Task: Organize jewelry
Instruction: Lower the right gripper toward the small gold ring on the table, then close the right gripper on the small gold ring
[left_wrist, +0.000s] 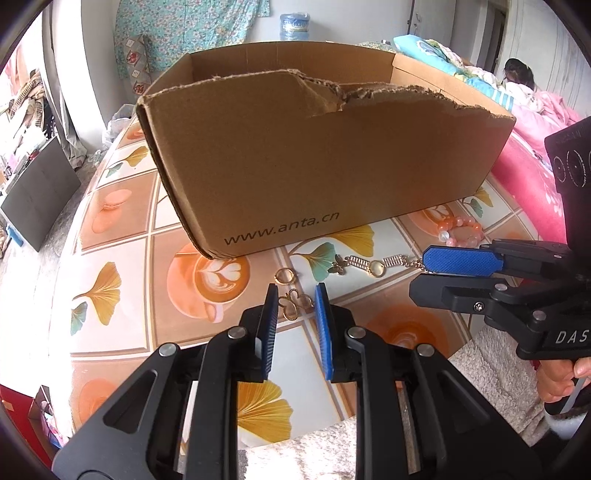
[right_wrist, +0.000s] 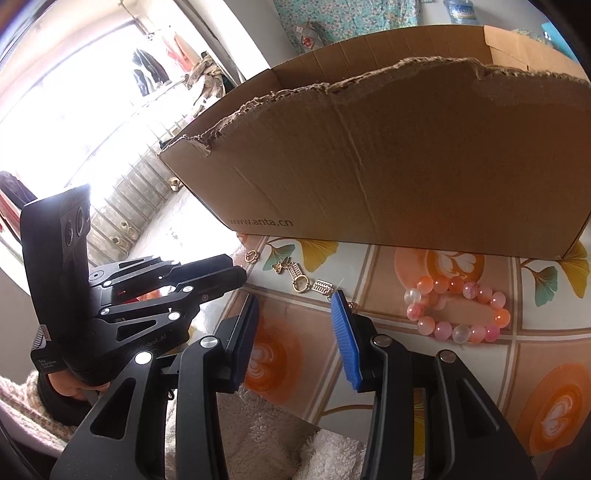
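Straddling gold butterfly ring (left_wrist: 295, 303), left tool (left_wrist: 295, 295) open; right tool (right_wrist: 295, 301) open; torn cardboard box (left_wrist: 314, 177) close behind.

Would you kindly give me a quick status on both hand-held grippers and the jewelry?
Left hand-held gripper open around gold butterfly charm. Right hand-held gripper open, empty, at gold chain bracelet. Bead bracelet on table. Cardboard box behind, nothing blocking.

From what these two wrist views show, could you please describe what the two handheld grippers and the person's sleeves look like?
Both the left gripper and the right gripper are matte black linkage frames with silver pivot pins and ribbed blue pads on the jaws. The right one's body carries white lettering reading "DAS", cut off at the picture's edge. Each has a black upright block with round lenses. The sleeves are fluffy, cream-coloured fleece.
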